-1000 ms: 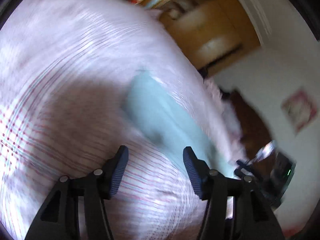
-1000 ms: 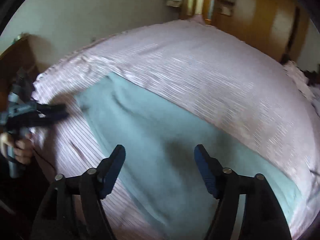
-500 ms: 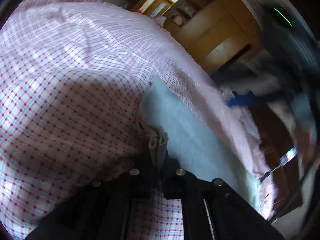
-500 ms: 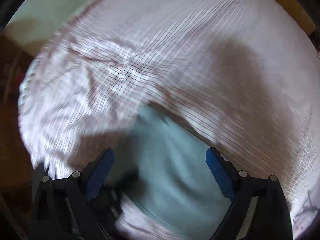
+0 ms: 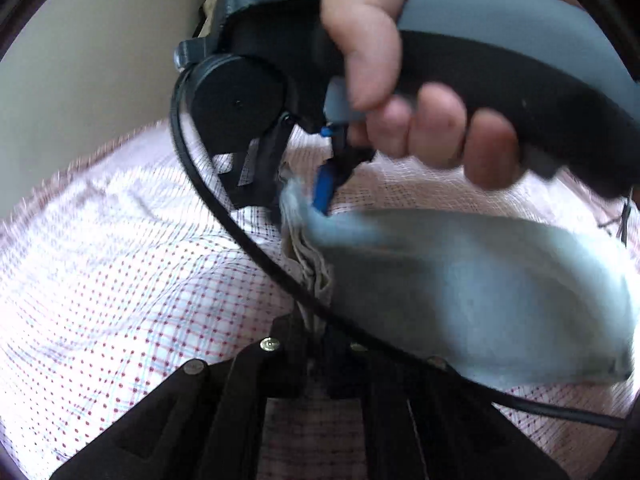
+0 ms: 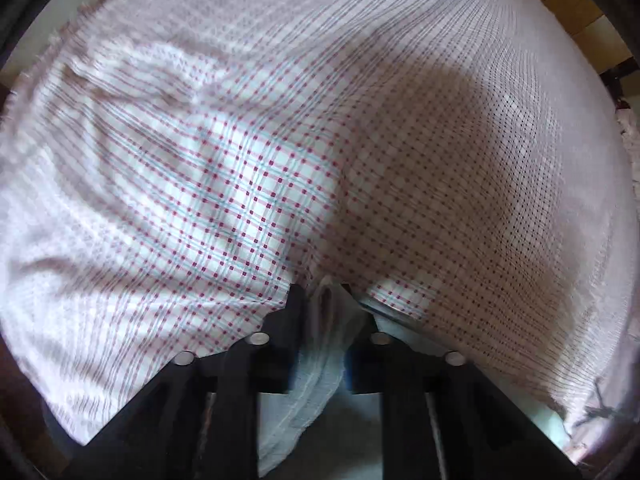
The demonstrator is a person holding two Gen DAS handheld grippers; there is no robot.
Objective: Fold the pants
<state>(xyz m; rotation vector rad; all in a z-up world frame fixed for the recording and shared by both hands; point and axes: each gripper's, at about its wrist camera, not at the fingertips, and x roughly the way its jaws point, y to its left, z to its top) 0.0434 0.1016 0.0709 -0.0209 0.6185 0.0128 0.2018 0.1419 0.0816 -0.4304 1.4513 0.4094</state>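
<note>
The light blue pants [image 5: 480, 288] hang lifted above the checked bed sheet [image 5: 120, 260], stretched between both grippers. My left gripper [image 5: 316, 344] is shut on a bunched end of the pants. My right gripper [image 5: 308, 196] shows in the left wrist view, held by a hand, and is shut on the other corner of the same end. In the right wrist view the right gripper [image 6: 324, 320] pinches a pale fold of the pants [image 6: 324, 364] just above the sheet [image 6: 240, 184].
The bed sheet covers almost the whole view under both grippers. A black cable [image 5: 240, 236] runs from the right gripper across the left wrist view. A pale wall [image 5: 80, 80] stands behind the bed edge. Wooden furniture [image 6: 576, 8] shows at the far right.
One second ago both grippers were open above the flat pants. The left shut on the pants edge first, then the right shut on the other corner. The pants are now lifted off the sheet.
</note>
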